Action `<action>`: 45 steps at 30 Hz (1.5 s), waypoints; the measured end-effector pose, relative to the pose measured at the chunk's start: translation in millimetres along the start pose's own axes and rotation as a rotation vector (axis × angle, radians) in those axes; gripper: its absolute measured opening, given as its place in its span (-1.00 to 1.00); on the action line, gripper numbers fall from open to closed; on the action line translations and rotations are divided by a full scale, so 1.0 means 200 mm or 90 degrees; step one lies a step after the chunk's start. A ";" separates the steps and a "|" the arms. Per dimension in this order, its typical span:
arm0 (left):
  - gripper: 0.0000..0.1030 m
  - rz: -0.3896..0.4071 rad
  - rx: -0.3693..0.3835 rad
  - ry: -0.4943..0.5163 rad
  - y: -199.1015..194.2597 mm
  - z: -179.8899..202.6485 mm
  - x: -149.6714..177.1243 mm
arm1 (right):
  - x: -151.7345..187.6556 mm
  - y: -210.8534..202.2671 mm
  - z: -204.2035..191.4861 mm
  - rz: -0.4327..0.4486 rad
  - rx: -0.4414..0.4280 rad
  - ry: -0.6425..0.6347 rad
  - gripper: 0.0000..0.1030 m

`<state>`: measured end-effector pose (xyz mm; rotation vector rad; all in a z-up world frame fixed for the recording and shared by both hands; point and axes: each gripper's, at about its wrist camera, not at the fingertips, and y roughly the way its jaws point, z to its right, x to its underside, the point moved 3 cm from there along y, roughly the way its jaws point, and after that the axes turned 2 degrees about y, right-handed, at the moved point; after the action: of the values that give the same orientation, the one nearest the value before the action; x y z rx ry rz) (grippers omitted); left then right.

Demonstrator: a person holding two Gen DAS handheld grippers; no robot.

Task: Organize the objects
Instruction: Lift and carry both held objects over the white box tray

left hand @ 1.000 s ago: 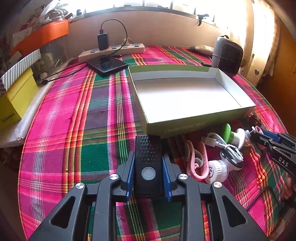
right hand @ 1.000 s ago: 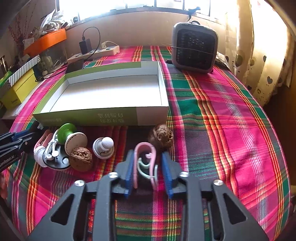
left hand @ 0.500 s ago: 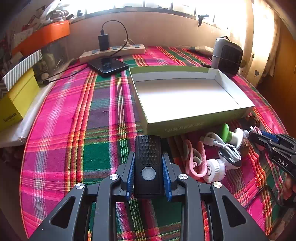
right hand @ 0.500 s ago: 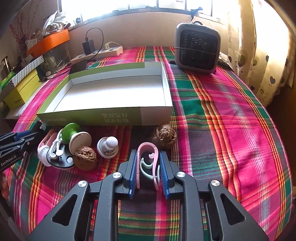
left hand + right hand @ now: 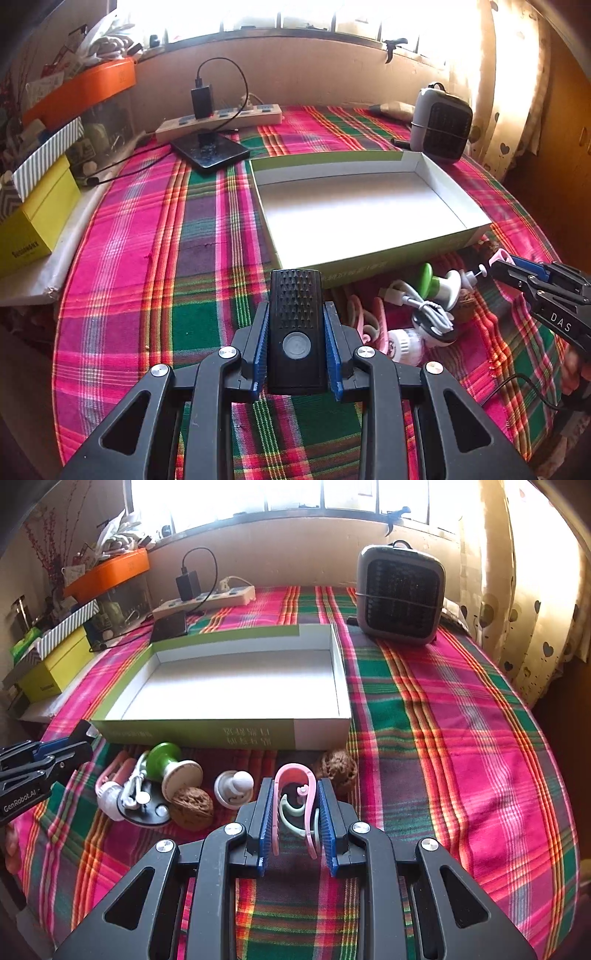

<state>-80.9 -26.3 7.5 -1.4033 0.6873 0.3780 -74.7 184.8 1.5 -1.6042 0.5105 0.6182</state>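
Right wrist: right gripper [image 5: 295, 814] clenched on pink clip [image 5: 295, 794]; left gripper [image 5: 295, 332] grasping black device [image 5: 296, 332].

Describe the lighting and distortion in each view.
Left wrist view: window blown out white, glare washing the box floor, straight edges bowed by fisheye. Right wrist view: same backlight, curtain glowing, table edges curving, corners dark.

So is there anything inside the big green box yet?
No, the green box shows only its bare white floor; the small things lie on the cloth in front of it.
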 end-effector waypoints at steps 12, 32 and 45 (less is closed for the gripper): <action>-0.52 0.011 0.020 -0.001 -0.02 0.04 -0.12 | -0.12 -0.06 -0.03 0.022 -0.023 -0.011 -0.53; -0.52 -0.003 0.048 -0.009 0.18 0.10 -0.36 | -0.37 0.16 -0.09 -0.003 -0.068 -0.023 -0.53; -0.52 -0.028 0.042 -0.022 0.34 0.06 -0.44 | -0.47 0.34 -0.05 -0.034 -0.057 -0.019 -0.53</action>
<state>-186.5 8.6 11.7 -1.3438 0.6339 0.3405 -187.8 165.1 12.4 -1.6849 0.4216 0.6309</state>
